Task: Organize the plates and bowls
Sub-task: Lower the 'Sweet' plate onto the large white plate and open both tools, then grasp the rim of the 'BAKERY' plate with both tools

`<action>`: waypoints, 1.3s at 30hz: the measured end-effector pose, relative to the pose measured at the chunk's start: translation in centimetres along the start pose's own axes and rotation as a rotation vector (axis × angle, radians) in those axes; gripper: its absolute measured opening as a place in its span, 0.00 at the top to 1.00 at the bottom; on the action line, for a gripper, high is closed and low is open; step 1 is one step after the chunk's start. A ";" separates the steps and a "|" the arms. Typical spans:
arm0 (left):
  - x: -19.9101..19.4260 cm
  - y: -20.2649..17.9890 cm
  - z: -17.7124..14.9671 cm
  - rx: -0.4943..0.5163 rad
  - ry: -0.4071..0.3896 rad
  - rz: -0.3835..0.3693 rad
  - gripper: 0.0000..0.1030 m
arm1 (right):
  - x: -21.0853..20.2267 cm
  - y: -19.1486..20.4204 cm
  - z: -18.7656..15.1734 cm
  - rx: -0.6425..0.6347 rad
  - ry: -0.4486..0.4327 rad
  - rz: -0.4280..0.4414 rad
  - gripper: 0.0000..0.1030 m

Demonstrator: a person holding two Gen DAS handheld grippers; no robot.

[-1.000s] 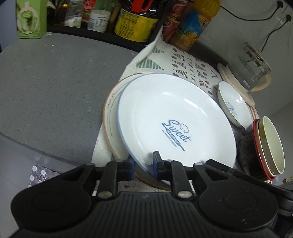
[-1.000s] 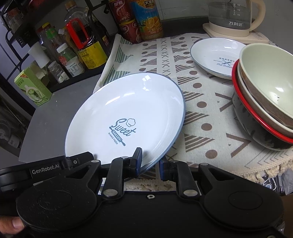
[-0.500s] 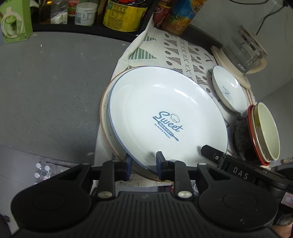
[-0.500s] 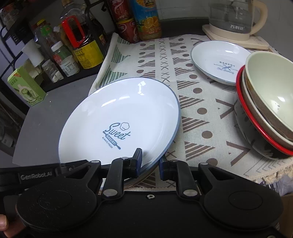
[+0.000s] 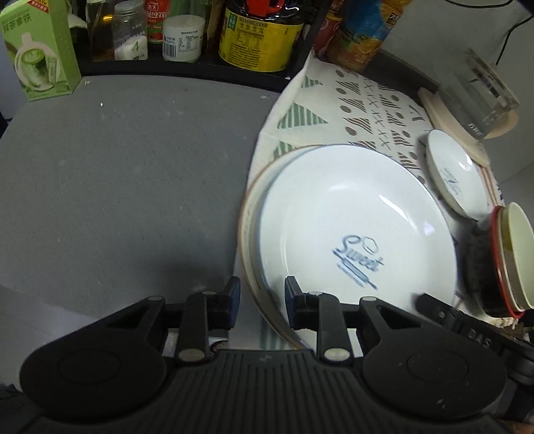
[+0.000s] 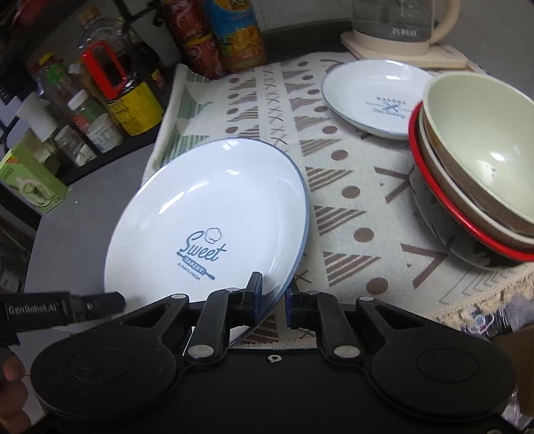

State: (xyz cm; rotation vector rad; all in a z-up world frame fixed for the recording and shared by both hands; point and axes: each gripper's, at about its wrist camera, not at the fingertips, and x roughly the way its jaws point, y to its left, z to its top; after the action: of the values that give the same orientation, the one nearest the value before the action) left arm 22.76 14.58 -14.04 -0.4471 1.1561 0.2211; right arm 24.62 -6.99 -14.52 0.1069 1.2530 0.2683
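A large white "Sweet Bakery" plate (image 5: 350, 217) (image 6: 213, 207) lies on a brown-rimmed plate (image 5: 248, 213) at the left edge of the patterned cloth. My left gripper (image 5: 260, 300) is open, its fingers apart on either side of the plates' near rim. My right gripper (image 6: 273, 297) is shut on the white plate's near right rim. A small white plate (image 6: 373, 96) (image 5: 457, 180) lies further back. A stack of bowls (image 6: 477, 173) (image 5: 504, 263), cream on top with a red-rimmed one below, stands to the right.
A rack of bottles and jars (image 5: 260, 36) (image 6: 110, 100) lines the back left. A green carton (image 5: 40, 50) stands on the grey table (image 5: 116, 167). A glass kettle on a cream base (image 6: 400, 30) stands behind the small plate. The patterned cloth (image 6: 333, 187) ends near the front edge.
My left gripper has opened and let go of the plate rim, shifting left. The white plate has settled lower onto the brown-rimmed plate. My right gripper still clamps the rim.
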 end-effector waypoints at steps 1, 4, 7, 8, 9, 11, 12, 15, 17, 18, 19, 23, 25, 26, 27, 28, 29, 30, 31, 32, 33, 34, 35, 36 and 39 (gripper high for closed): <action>0.3 0.1 0.3 -0.001 0.002 0.005 0.75 | 0.2 -0.1 0.0 0.009 0.003 -0.001 0.87; 0.9 0.4 1.2 -0.013 0.012 -0.001 0.75 | 0.4 -0.1 0.0 0.011 0.007 -0.005 0.86; 1.2 0.2 2.0 0.012 0.004 0.025 0.75 | 0.7 -0.1 0.3 0.017 0.020 -0.005 0.86; 1.3 0.2 2.3 0.015 0.007 0.034 0.75 | 0.9 -0.2 0.4 0.019 0.024 -0.005 0.86; 1.5 0.1 2.6 0.020 0.008 0.046 0.76 | 1.0 -0.2 0.5 0.021 0.029 -0.004 0.86; 1.5 -0.2 3.2 0.036 0.007 0.063 0.76 | 1.2 -0.2 0.5 0.027 0.040 0.000 0.85; 1.4 -0.3 3.5 0.043 0.005 0.060 0.75 | 1.3 -0.2 0.6 0.032 0.050 0.003 0.85; 1.0 -0.9 4.5 0.059 -0.001 0.047 0.75 | 0.8 -0.4 1.0 0.044 0.051 0.027 0.81; 0.7 -1.5 5.1 0.069 -0.005 0.040 0.75 | 0.2 -0.4 1.4 0.039 0.047 0.039 0.75; 0.5 -1.9 5.4 0.073 -0.012 0.034 0.73 | -0.1 -0.5 1.7 0.039 0.043 0.041 0.74; 0.3 -2.2 5.7 0.078 -0.020 0.027 0.70 | -0.4 -0.6 2.0 0.040 0.034 0.041 0.74; -0.3 -3.9 6.9 0.088 -0.053 0.003 0.46 | -2.0 -0.9 4.0 0.041 -0.031 0.052 0.69; -0.5 -4.8 7.5 0.094 -0.073 -0.005 0.37 | -2.8 -1.2 5.2 0.043 -0.066 0.044 0.61; -0.5 -5.3 7.7 0.102 -0.081 -0.013 0.36 | -3.2 -1.4 5.8 0.043 -0.084 0.037 0.57; -0.5 -5.8 7.9 0.111 -0.087 -0.022 0.34 | -3.6 -1.6 6.4 0.043 -0.100 0.033 0.56; -0.5 -6.3 8.2 0.121 -0.088 -0.031 0.33 | -3.9 -1.8 7.0 0.043 -0.112 0.030 0.56; -0.4 -6.7 8.4 0.130 -0.087 -0.040 0.33 | -4.2 -2.0 7.5 0.047 -0.122 0.026 0.55; -0.5 -7.1 8.7 0.141 -0.088 -0.048 0.32 | -4.4 -2.2 8.0 0.053 -0.132 0.022 0.54; -0.4 -7.6 8.9 0.154 -0.089 -0.054 0.32 | -4.7 -2.4 8.5 0.056 -0.141 0.015 0.52; -0.3 -8.1 9.1 0.168 -0.090 -0.059 0.31 | -5.0 -2.4 9.0 0.052 -0.151 0.006 0.51; -0.1 -8.6 9.3 0.180 -0.090 -0.064 0.31 | -5.1 -2.4 9.4 0.046 -0.162 -0.001 0.51; 0.0 -9.1 9.5 0.190 -0.090 -0.069 0.31 | -5.4 -2.4 9.9 0.041 -0.174 -0.007 0.49; 0.2 -9.5 9.8 0.200 -0.090 -0.075 0.31 | -5.6 -2.4 10.2 0.040 -0.186 -0.011 0.46; 0.3 -9.9 10.1 0.210 -0.089 -0.082 0.31 | -5.8 -2.4 10.5 0.044 -0.198 -0.015 0.44; 0.8 -11.3 11.0 0.233 -0.089 -0.104 0.30 | -6.1 -3.0 11.6 0.078 -0.223 -0.020 0.37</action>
State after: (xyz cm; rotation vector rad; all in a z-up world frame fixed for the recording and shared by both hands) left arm 36.65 9.44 -8.65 -0.2873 1.0535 0.0147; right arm 34.27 -10.64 -5.94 0.1865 1.0424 0.1845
